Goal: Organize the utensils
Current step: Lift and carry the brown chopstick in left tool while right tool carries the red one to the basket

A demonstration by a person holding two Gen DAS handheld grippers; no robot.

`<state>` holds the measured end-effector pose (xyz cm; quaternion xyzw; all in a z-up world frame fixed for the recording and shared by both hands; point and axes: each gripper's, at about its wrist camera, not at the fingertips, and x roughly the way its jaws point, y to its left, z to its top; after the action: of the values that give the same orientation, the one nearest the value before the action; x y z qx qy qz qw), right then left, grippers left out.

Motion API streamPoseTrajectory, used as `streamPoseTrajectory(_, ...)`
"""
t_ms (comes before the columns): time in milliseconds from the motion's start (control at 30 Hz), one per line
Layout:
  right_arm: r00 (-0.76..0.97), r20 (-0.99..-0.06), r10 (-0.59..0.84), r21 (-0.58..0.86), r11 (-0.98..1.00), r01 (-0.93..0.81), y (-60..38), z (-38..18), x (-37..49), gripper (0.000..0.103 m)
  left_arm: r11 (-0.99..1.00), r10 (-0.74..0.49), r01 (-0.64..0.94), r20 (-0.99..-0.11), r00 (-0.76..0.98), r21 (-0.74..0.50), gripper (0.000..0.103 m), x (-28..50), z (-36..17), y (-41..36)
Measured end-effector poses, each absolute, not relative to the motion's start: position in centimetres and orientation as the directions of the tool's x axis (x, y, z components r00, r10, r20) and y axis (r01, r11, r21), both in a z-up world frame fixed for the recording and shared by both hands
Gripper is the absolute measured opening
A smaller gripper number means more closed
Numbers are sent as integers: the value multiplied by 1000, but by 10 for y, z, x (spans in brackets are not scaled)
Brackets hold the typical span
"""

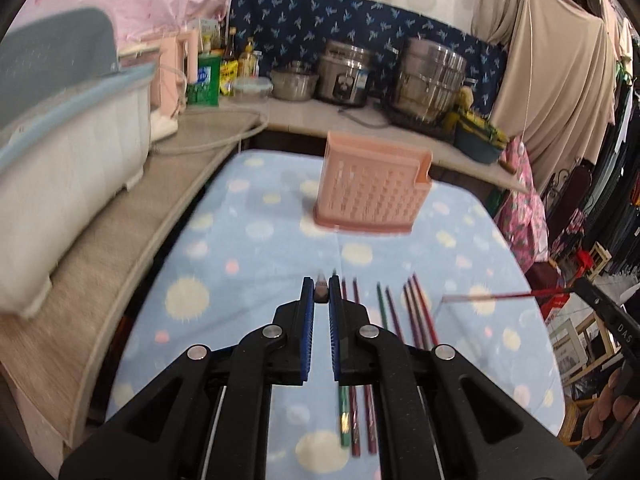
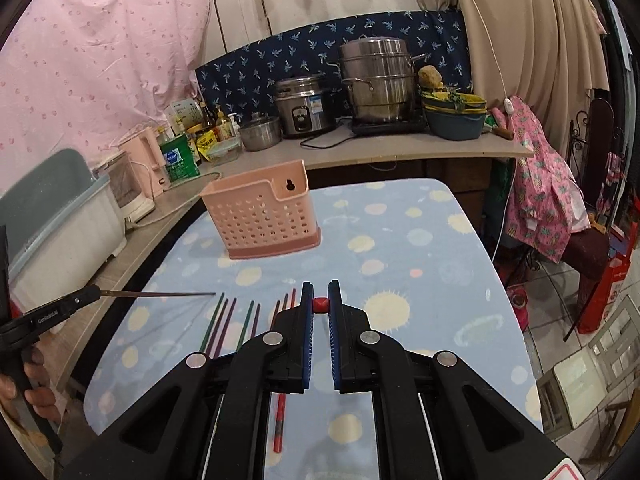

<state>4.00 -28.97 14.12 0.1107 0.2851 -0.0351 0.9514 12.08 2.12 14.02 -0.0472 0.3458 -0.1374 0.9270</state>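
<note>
A pink perforated utensil holder (image 1: 372, 188) (image 2: 262, 216) stands upright on the blue dotted tablecloth. Several coloured chopsticks (image 1: 416, 312) (image 2: 228, 320) lie side by side on the cloth in front of it. My left gripper (image 1: 321, 294) is shut on a dark chopstick (image 1: 321, 293), seen end-on; in the right wrist view that stick (image 2: 160, 293) points right above the cloth. My right gripper (image 2: 320, 304) is shut on a red chopstick (image 2: 320, 305); in the left wrist view it (image 1: 500, 297) pokes in from the right.
A counter (image 2: 360, 152) behind the table carries steel pots (image 2: 378, 80), a rice cooker (image 2: 306, 106), bottles and a blue basin (image 2: 456, 120). A white and blue bin (image 1: 68, 148) stands on the left ledge. The table edge drops off at right beside chairs.
</note>
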Motion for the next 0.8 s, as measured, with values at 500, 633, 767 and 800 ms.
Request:
streamPoseTrajectory(500,909,-415,39,275,958,85,-307,244,159,7,950,-310,256,-421,852,-180,7,218,277,-10)
streamPoseTrajectory(633,931,-363,38,280,958,70,-307,271,196,7,945,-312,244,-374,874,-218,7,249,299,-13)
streamPoseTrajectory(767,945,-327,19,262,962,72,-302,291,233,7,947,-294,222,-347,891,-232,7,284,309,-17)
streamPoseTrajectory(800,946,-324,17,262,962,73,-302,293,241,7,948,-288,215,-347,893,-233,7,291,309,-18)
